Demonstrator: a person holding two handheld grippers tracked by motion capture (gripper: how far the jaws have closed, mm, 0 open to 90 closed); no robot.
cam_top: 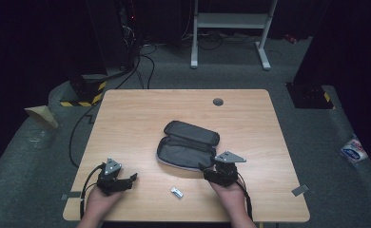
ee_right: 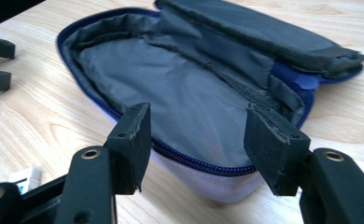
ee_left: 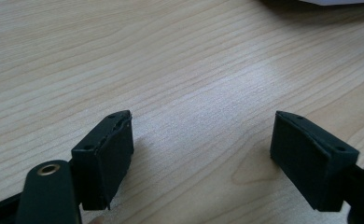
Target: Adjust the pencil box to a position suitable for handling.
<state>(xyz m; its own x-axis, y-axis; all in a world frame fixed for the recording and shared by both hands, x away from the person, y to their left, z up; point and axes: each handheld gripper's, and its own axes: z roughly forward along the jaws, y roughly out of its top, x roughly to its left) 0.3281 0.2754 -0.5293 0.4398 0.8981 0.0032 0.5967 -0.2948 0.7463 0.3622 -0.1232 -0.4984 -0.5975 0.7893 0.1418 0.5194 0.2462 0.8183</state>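
- Two hand-held grippers, one per hand, both at the near edge of the table [cam_top: 126, 118].
- Left gripper [cam_top: 132, 178], count one: near the near-left corner, jaws apart over bare wood, nothing between them; in the left gripper view [ee_left: 201, 140] both black pads [ee_left: 109, 154] stand clear of the table grain.
- Right gripper [cam_top: 203, 167], count one: right of the middle of the near edge, at the near rim of the pouch; jaws apart, pressing on nothing. In the right gripper view [ee_right: 196, 135] they stand on either side of the rim's blue zip line without touching it.
- Pouch [cam_top: 186, 145], count one: dark grey fabric case at the middle of the table, unzipped and lying open in two halves, far half folded back. Blue zip edging [ee_right: 199, 163] runs round the near half.
- Pouch contents: grey lining [ee_right: 171, 88] of the near half shows bare; inside of the folded far half cannot be told.
- Small white object [cam_top: 176, 192], count one: lies loose on the table near the near edge, between the two grippers, apart from the pouch; kind cannot be told.
- Round grey grommet [cam_top: 218, 101], count one: set in the table by the far edge.
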